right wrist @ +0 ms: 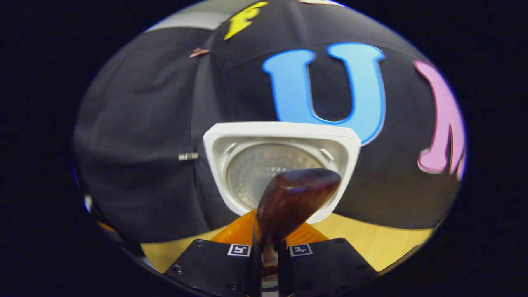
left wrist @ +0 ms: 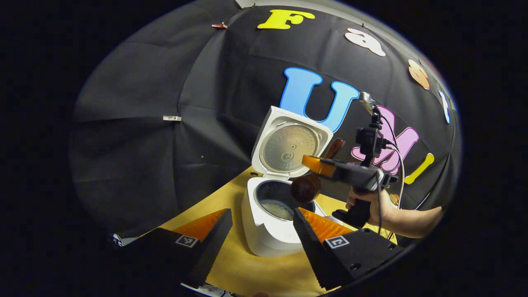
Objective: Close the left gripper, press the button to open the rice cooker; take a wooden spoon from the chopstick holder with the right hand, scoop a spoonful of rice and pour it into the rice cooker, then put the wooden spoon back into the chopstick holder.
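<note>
Left gripper view: rice cooker (left wrist: 272, 231) stands open on the surface (left wrist: 255, 272), rice inside. My right tool (right wrist: 267, 251) clamps the wooden spoon (right wrist: 291, 202) over the pot; my left tool (left wrist: 255, 235) gapes wide. Returning the spoon remains.

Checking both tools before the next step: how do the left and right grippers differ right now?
The left gripper has its jaws spread wide and holds nothing; the right gripper is clamped on the wooden spoon. The left gripper sits back from the rice cooker, facing its front; the right gripper, in the left gripper view, reaches over the open pot with the spoon's bowl above it. Both point toward the raised lid.
</note>
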### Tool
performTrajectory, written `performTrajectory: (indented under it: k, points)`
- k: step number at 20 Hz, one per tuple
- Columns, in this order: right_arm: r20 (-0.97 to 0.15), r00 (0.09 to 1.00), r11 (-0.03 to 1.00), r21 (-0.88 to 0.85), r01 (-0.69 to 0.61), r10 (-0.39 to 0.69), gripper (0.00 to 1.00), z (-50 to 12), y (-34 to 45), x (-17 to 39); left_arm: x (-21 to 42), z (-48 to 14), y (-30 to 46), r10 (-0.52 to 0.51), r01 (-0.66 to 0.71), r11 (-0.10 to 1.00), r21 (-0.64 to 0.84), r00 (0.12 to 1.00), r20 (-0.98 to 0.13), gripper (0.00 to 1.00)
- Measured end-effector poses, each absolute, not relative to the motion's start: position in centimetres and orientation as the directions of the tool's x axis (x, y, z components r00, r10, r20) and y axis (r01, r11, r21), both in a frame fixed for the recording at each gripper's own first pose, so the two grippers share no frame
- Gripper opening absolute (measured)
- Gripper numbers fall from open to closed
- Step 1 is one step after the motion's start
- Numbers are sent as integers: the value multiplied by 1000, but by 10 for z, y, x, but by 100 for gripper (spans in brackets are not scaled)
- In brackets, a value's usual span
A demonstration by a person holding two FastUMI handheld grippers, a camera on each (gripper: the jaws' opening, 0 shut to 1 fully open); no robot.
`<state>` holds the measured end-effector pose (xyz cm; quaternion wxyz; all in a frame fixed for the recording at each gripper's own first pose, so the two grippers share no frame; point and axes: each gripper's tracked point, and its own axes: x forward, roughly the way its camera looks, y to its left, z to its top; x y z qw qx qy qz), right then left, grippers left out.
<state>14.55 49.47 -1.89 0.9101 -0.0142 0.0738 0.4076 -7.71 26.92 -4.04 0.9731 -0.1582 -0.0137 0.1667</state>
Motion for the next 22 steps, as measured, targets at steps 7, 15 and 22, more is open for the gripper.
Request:
performTrajectory:
  k: [7, 15, 22]
  points:
    - [-143, 704, 708, 306, -637, 695, 19, 16, 435, 172, -69, -26, 242, 300, -293, 910, -292, 954, -24, 95]
    - [-108, 809, 781, 359, -510, 578, 19, 50, 290, 200, -40, 8, 162, 209, -203, 952, -230, 978, 5, 96]
    - [-96, 910, 879, 315, -357, 403, 19, 53, 125, 213, -15, 21, 89, 145, -142, 973, -181, 989, 2, 95]
